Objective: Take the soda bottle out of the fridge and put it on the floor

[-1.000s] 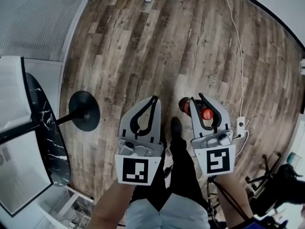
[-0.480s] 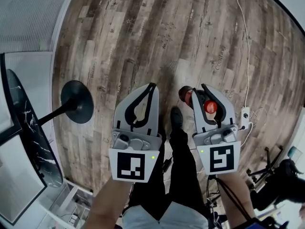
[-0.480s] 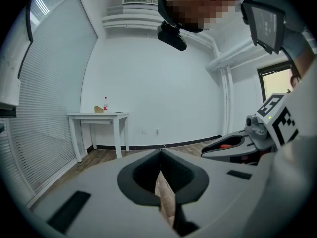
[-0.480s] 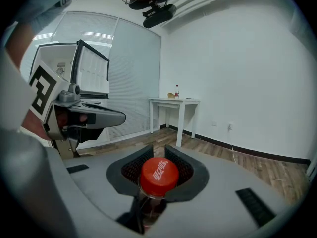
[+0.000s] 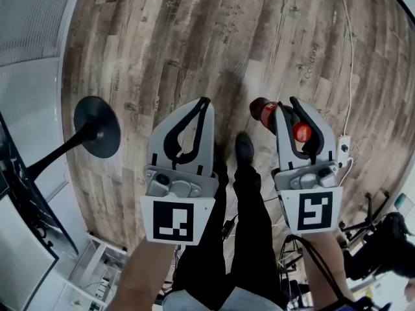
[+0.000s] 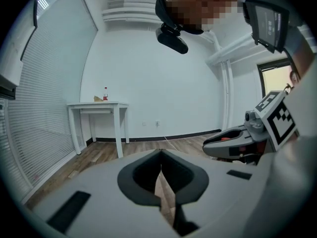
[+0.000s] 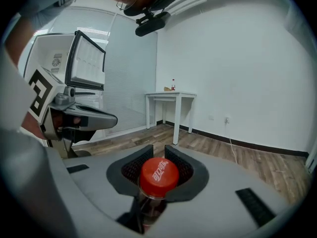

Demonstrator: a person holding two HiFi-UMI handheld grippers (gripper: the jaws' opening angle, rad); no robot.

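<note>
The soda bottle hangs by its neck between the jaws of my right gripper [image 5: 288, 102], which is shut on it just under the red cap [image 5: 301, 132]. Its dark body with a red label [image 5: 262, 111] hangs below the jaws, above the wooden floor [image 5: 194, 37]. In the right gripper view the cap [image 7: 159, 175] sits close behind the gripper's [image 7: 158, 150] tips. My left gripper [image 5: 206, 100] is level with the right one, to its left, shut with nothing in it. Its tips meet in the left gripper view [image 6: 161, 153].
The person's dark trousers and a shoe [image 5: 244, 149] lie between the grippers. A black round stand base [image 5: 97, 126] sits on the floor at left. A power strip [image 5: 343, 149] with a white cable lies at right. A white table [image 6: 99, 105] stands by the far wall.
Both grippers have sunk together toward the floor, the bottle still hanging in the right one. The left jaws stay shut and empty.
</note>
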